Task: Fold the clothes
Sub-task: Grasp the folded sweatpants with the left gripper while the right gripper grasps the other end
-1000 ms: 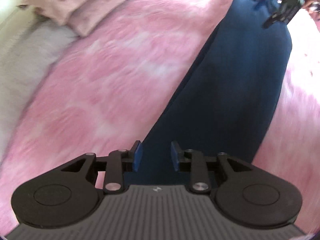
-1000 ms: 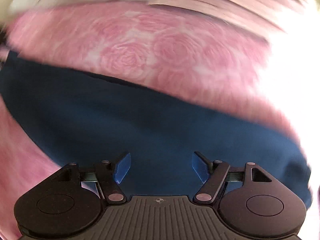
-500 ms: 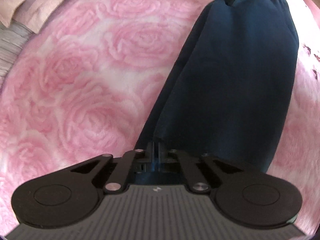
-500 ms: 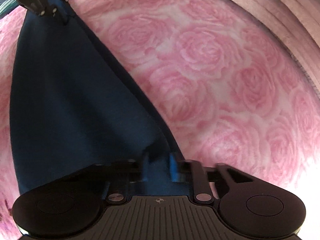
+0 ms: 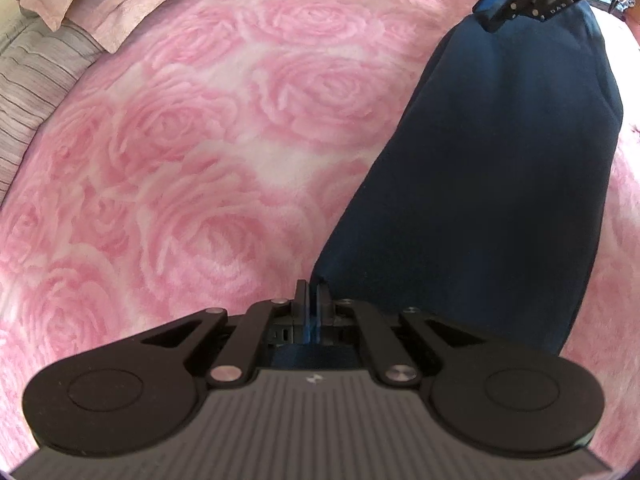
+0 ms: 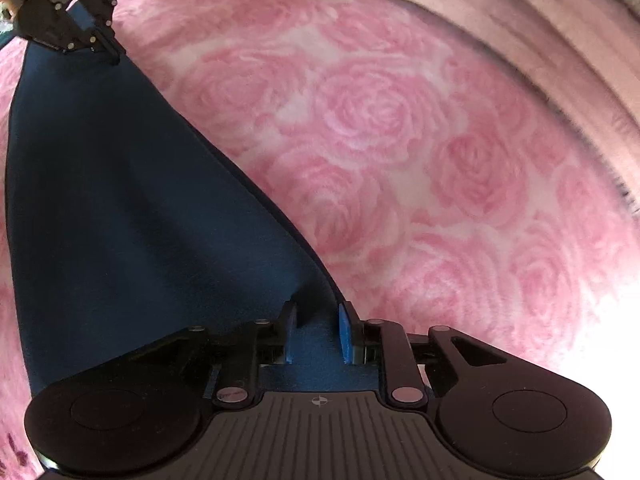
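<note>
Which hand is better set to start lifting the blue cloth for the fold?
Left. The left gripper is shut on the blue cloth edge. The right gripper's jaws are opening, cloth between them, so its hold looks less sure.

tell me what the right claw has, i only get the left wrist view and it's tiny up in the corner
observer: A fold of the navy garment sits between the pads of the right claw; its jaws are opening.
operator: which edge is it on
observer: The long edge beside the rose blanket, at the corner nearest the right wrist camera.
operator: and my left claw from there
observer: The left claw sits at the garment's far end, on that same edge.
</note>
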`<move>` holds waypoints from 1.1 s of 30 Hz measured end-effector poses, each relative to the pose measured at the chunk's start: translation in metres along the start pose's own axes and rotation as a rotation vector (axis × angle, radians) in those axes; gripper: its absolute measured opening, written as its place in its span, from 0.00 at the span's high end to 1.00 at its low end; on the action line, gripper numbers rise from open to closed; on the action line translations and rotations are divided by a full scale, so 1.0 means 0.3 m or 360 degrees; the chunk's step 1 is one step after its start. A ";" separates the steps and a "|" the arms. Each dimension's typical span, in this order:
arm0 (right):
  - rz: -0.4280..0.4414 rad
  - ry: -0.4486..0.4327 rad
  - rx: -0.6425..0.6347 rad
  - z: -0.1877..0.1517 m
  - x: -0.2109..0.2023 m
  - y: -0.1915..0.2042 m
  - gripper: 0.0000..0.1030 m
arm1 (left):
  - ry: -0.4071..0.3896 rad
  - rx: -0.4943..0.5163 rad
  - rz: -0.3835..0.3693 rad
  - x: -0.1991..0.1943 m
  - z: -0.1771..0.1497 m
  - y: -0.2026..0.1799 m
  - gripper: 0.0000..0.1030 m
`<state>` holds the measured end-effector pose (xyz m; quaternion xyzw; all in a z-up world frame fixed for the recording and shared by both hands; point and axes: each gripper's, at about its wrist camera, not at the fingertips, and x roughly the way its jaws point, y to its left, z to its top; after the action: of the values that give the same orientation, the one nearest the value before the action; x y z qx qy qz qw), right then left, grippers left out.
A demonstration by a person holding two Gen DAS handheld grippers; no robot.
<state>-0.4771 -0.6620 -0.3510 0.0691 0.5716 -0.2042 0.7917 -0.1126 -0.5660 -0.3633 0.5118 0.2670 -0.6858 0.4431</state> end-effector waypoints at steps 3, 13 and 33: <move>0.0000 0.0030 -0.0011 0.006 -0.007 -0.007 0.91 | -0.0009 -0.0009 0.0003 0.000 -0.003 0.000 0.99; -0.0024 -0.0019 0.0083 0.067 0.014 -0.075 0.99 | -0.0019 -0.0031 0.0041 0.031 -0.023 -0.017 0.99; 0.0090 0.0001 -0.0198 0.115 0.047 0.021 0.90 | -0.0061 -0.0034 0.0109 0.014 -0.035 -0.014 0.98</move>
<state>-0.4406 -0.6717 -0.3533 0.0359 0.5812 -0.1457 0.7998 -0.1116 -0.5569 -0.3712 0.5026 0.2481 -0.6772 0.4768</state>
